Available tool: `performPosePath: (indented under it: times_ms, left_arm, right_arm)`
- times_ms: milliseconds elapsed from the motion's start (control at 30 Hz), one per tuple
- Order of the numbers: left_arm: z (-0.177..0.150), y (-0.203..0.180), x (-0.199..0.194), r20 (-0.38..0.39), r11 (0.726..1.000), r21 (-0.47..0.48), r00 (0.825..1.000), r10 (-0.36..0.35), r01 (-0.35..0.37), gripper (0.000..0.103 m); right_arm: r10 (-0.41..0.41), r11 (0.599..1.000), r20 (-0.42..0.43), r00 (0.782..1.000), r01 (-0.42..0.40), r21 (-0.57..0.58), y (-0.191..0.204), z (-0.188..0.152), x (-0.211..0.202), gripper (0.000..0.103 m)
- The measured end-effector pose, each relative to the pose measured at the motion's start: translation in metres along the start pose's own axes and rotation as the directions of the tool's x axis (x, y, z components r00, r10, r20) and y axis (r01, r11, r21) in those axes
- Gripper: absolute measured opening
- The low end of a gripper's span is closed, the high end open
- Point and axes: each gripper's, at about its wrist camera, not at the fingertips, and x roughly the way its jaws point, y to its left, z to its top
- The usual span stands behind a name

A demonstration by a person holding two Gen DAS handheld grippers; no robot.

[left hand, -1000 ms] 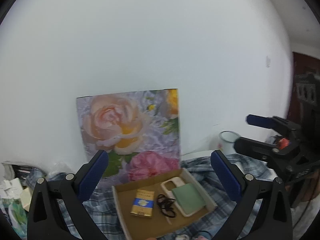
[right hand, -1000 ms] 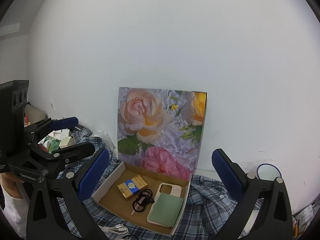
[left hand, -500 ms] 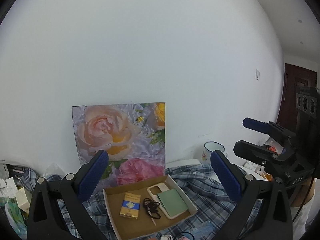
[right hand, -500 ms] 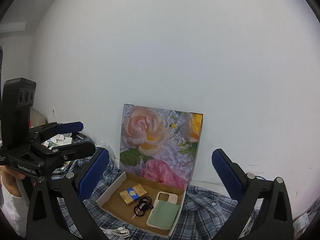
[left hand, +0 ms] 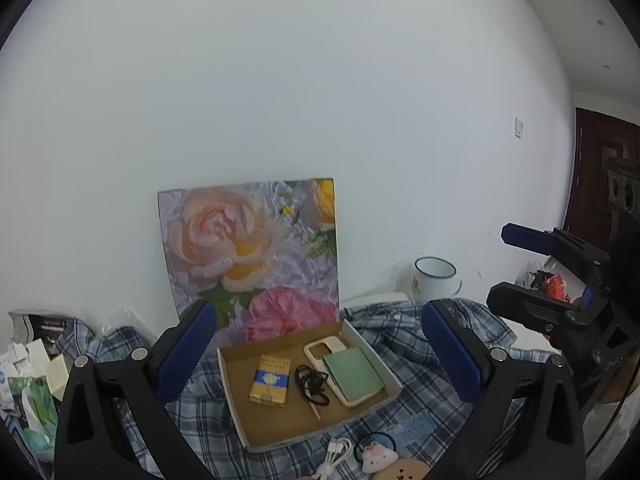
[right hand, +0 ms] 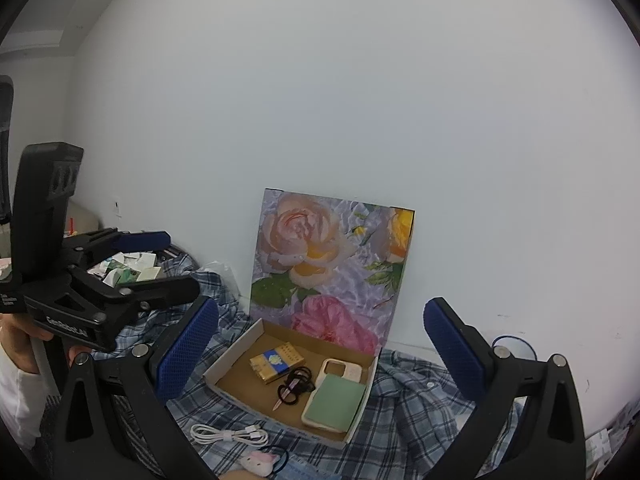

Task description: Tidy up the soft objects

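Note:
An open cardboard box (left hand: 236,396) (right hand: 236,356) lies on a blue plaid shirt (left hand: 448,320) (right hand: 416,404), its floral lid (left hand: 248,248) propped against the wall. Inside are a yellow-and-blue pack (left hand: 271,380), black hair ties (left hand: 310,380) (right hand: 298,380) and a green phone case (left hand: 352,370) (right hand: 336,400) over a beige one. A pink-and-white plush hair tie (left hand: 378,456) (right hand: 260,460) lies in front of the box. My left gripper (left hand: 319,316) (right hand: 180,264) and right gripper (right hand: 320,312) (left hand: 500,264) hang open above the box, holding nothing.
A coiled white cable (left hand: 334,456) (right hand: 230,436) and a light blue item (left hand: 414,430) lie in front of the box. A white enamel mug (left hand: 434,282) stands at the back right. Small cartons and packets (left hand: 28,372) (right hand: 128,270) crowd the left. A hand (right hand: 24,332) holds the left gripper.
Both views have tipped down a little: the box sits higher in frame, and the cable and plush hair tie show in front of it. Both grippers stay open.

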Motion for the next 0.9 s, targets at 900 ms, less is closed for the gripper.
performPosePath:
  times_ms: [900]
  left_arm:
    - [-0.107,0.001,0.052,-0.227,0.999,-0.032,0.974,0.022,-0.030,0.103]
  right_arm:
    - [0.101,0.995,-0.127,0.987,-0.100,0.012,0.011,-0.083,0.021,0.102]
